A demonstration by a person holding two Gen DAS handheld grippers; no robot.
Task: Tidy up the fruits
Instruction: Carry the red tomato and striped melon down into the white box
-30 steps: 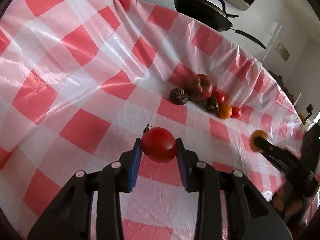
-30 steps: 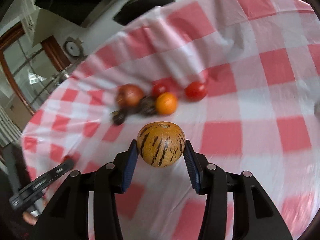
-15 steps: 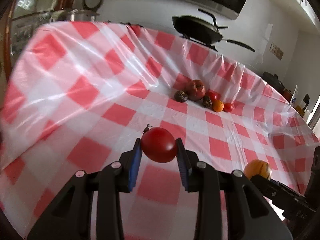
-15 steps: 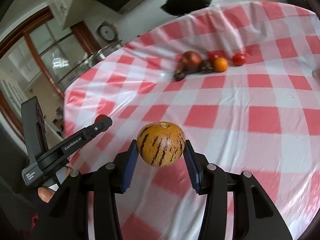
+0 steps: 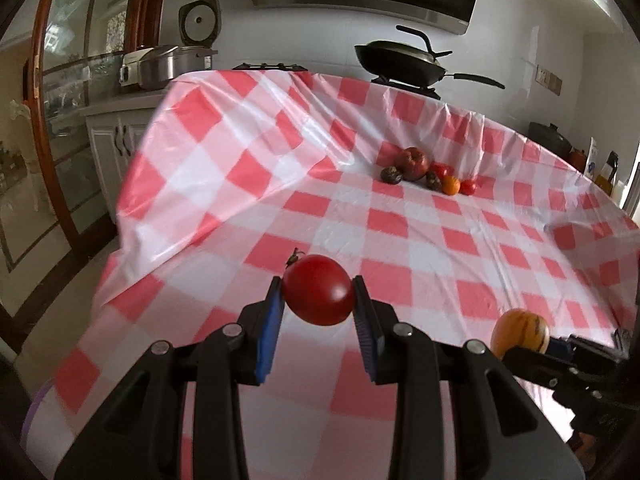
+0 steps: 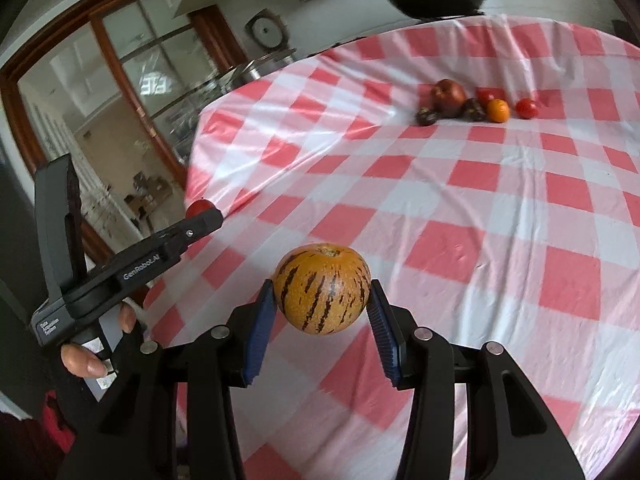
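Observation:
My left gripper (image 5: 318, 300) is shut on a red tomato (image 5: 318, 290) with a small stem, held above the near part of the checked tablecloth (image 5: 400, 240). My right gripper (image 6: 322, 304) is shut on an orange fruit with dark stripes (image 6: 322, 294). Each gripper shows in the other's view: the striped fruit (image 5: 520, 332) at the lower right, the left gripper (image 6: 200, 216) with the tomato (image 6: 198, 208) at the left. Far back on the cloth lies a cluster: a large red fruit (image 5: 414, 162), two dark fruits (image 5: 391, 175), a small orange (image 5: 451, 185) and small tomatoes (image 5: 468, 187).
A black pan (image 5: 400, 62) stands behind the table, and a steel pot (image 5: 168, 66) sits on a white cabinet (image 5: 116, 140) at the left. The cloth hangs over the table's left edge (image 5: 132, 208). A person's hand (image 6: 80, 360) holds the left gripper.
Both grippers have drawn back from the fruit cluster toward the table's near edge, each still holding its fruit. The cluster now looks smaller and farther away.

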